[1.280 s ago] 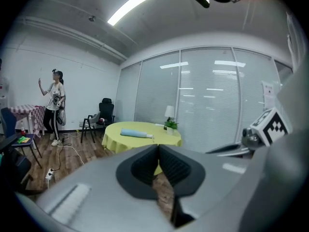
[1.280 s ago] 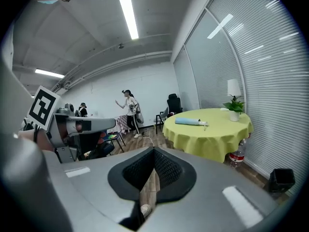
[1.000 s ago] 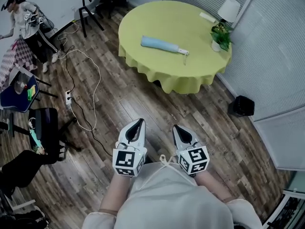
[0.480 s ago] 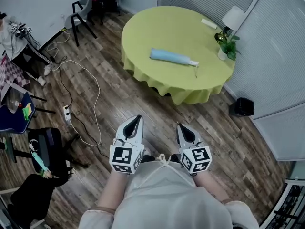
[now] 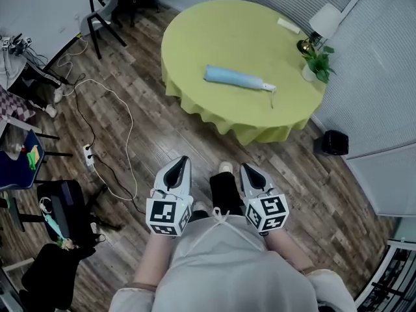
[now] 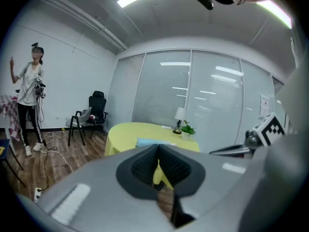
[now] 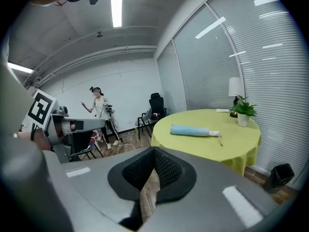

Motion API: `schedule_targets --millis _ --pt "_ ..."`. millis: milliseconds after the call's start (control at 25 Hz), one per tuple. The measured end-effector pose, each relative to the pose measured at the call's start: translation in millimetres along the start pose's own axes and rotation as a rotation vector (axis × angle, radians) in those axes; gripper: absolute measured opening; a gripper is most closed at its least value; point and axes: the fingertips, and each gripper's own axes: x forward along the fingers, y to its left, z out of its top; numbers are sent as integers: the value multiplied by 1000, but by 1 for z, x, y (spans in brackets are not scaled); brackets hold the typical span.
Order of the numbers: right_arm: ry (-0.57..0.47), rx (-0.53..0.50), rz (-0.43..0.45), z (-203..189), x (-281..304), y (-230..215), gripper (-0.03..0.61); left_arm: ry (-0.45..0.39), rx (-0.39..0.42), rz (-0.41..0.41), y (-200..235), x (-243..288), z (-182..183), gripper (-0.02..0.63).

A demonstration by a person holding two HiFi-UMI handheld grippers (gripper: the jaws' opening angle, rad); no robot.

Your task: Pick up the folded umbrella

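Note:
The folded umbrella (image 5: pixel 237 80), light blue with a white handle and strap, lies across the round yellow-green table (image 5: pixel 195 31). It also shows in the right gripper view (image 7: pixel 193 130) and, partly hidden by the jaws, in the left gripper view (image 6: pixel 154 142). My left gripper (image 5: pixel 180 163) and right gripper (image 5: pixel 246 169) are held side by side over the wood floor, well short of the table. Both point toward it. Each is shut with nothing between its jaws, as seen along the left gripper (image 6: pixel 158 151) and the right gripper (image 7: pixel 154 154).
A lamp (image 5: pixel 323 23) and a potted plant (image 5: pixel 317 60) stand at the table's far right edge. A black bin (image 5: pixel 333 142) sits by the blinds. A white cable and power strip (image 5: pixel 86 153) lie on the floor at left, near chairs (image 5: pixel 104 5). A person (image 7: pixel 99 112) stands farther off.
The table and umbrella have come closer as both grippers travel forward together. A dark trouser leg and shoe now step out between the grippers. Both stay shut.

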Motion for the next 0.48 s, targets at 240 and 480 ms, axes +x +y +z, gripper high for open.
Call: schedule_targets --millis 240,480 --pt "-12 -10 39 35 56 -51 0 -13 33 10 2 75 27 6" --pt "-30 -23 45 89 119 -129 0 -12 55 -3 -2 179 57 6"
